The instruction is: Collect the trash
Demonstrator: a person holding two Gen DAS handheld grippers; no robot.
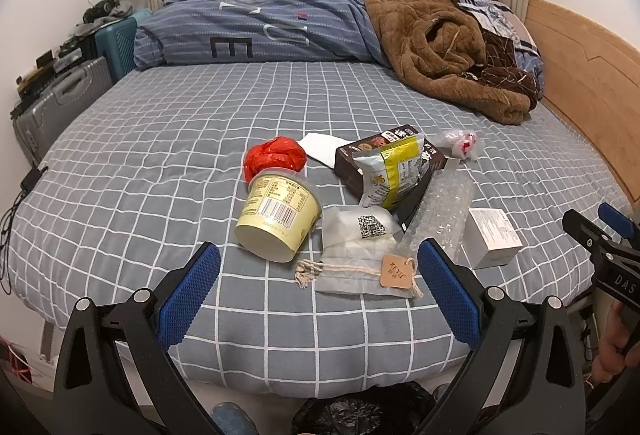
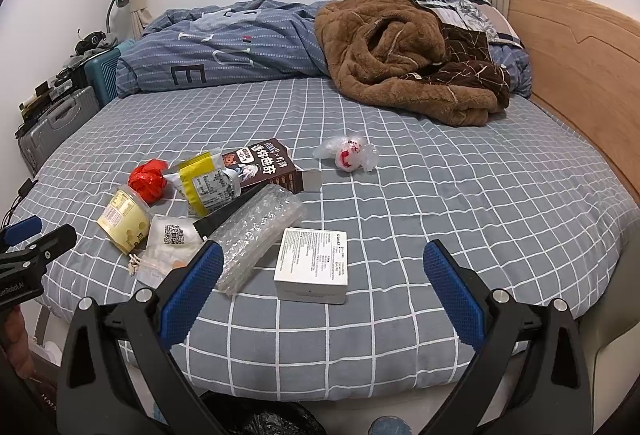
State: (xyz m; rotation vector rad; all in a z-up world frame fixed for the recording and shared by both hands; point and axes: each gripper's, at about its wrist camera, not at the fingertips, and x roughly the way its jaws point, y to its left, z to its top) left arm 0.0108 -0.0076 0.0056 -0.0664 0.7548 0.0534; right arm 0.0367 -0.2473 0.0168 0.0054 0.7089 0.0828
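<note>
The trash lies scattered on the near part of the bed [image 1: 160,171]: a tipped yellow cup [image 1: 278,219], a red wad [image 1: 274,155], a snack packet [image 1: 394,175], bubble wrap [image 2: 256,235] and a white box [image 2: 312,265]. Nothing is collected yet, I judge. Both the left gripper [image 1: 320,291] and right gripper [image 2: 324,291] hover with jaws apart, empty. Next I would close on the box, nearest my right.

Checked grey bed [image 1: 160,163] — yellow cup [image 1: 278,219], white box [image 2: 312,265], bubble wrap [image 2: 256,235]
</note>
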